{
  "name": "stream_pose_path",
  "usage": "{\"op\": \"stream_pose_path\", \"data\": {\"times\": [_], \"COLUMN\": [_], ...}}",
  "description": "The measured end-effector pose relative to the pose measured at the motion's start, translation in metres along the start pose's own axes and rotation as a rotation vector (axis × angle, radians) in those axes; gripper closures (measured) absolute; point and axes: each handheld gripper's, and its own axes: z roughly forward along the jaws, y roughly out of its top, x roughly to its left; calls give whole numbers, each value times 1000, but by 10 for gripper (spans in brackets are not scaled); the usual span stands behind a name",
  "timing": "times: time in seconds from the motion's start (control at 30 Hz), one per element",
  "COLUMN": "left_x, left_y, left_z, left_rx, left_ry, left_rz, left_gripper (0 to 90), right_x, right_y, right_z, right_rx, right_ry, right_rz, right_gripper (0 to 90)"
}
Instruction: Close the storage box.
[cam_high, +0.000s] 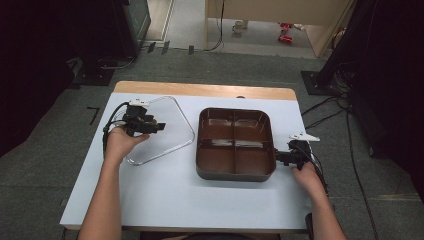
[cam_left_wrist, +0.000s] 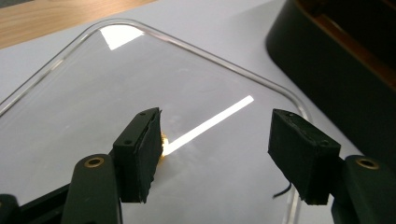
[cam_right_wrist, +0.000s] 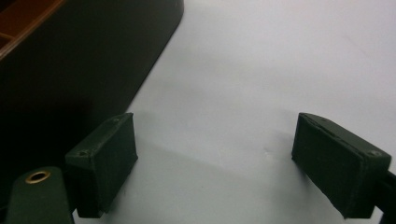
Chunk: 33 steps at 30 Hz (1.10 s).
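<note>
Grey carpet and trailing cables ring the white-covered table (cam_high: 165, 195), where a brown four-compartment tray (cam_high: 235, 170) sits open with its clear lid (cam_high: 172, 132) lying flat just to its left, apart from it. Over the lid's near-left part hovers the left gripper (cam_high: 159, 126), its fingers (cam_left_wrist: 140, 154) spread wide and holding nothing; the right gripper (cam_high: 276, 156) waits at the tray's right edge, equally wide and empty. By my reckoning the covering has barely begun: the lid is ungrasped and must still be lifted onto the tray.
</note>
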Motion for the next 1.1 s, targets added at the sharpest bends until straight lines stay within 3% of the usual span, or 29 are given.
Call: {"op": "stream_pose_path", "data": {"times": [0.33,0.63,0.87,1.1], "left_x": [19,30,27,24], "left_y": [-7,-20,-25,-28], "left_z": [16,31,35,35], "left_rx": [1,32,25,5], "left_ry": [78,87,132,147], "left_rz": [-29,-94,-68,-52], "left_gripper": [353,414,513,585], "right_x": [0,0,0,0], "right_y": [0,0,0,0], "right_z": [0,0,0,0], "right_rx": [0,0,0,0], "right_ry": [0,0,0,0], "right_rz": [0,0,0,1], "right_gripper": [134,134,134,134]}}
